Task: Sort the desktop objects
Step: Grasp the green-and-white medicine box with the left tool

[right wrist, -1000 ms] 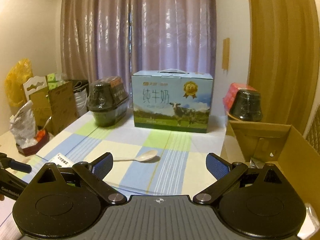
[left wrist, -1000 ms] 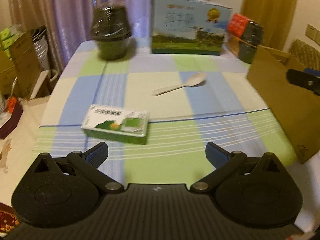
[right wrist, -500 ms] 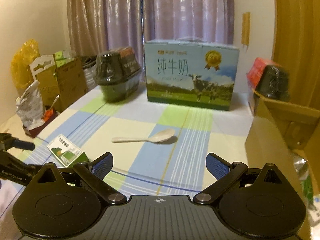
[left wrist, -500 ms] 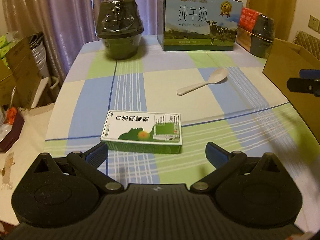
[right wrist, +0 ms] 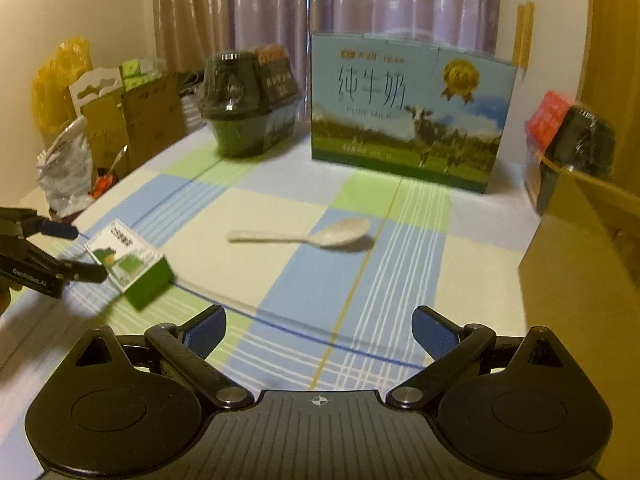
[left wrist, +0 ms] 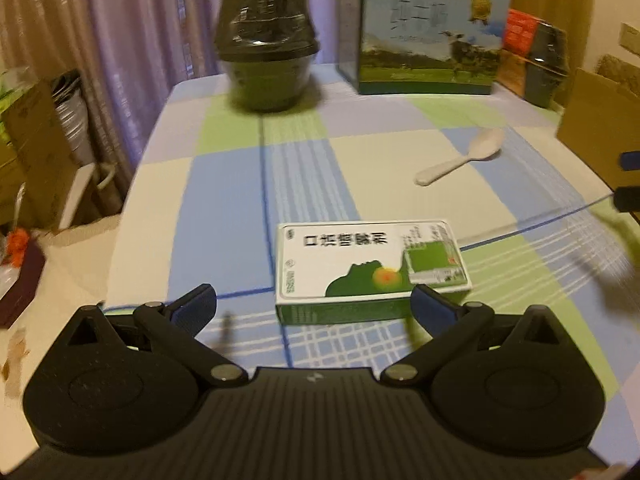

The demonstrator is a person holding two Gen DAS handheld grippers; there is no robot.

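Note:
A flat green and white box (left wrist: 372,268) lies on the checked tablecloth, just ahead of my left gripper (left wrist: 314,306), whose jaws stand wide open with the box's near edge close to the right fingertip. The right wrist view shows the same box (right wrist: 128,262) at the left, between the left gripper's fingers (right wrist: 86,272). A cream plastic spoon (left wrist: 460,160) lies farther right, bowl toward the back. My right gripper (right wrist: 319,326) is open and holds nothing; the spoon (right wrist: 304,235) lies ahead of it.
A dark wrapped bowl pack (left wrist: 266,58) and a milk carton box (right wrist: 408,110) stand at the table's back. An open cardboard box (right wrist: 584,256) sits at the right edge, a second dark pack (right wrist: 576,148) behind it. Cartons and bags (right wrist: 100,120) crowd the floor at left.
My left gripper has swung left and closed in on the green box, which now sits toward its right finger. My right gripper has tilted down and forward toward the spoon. Both stayed open.

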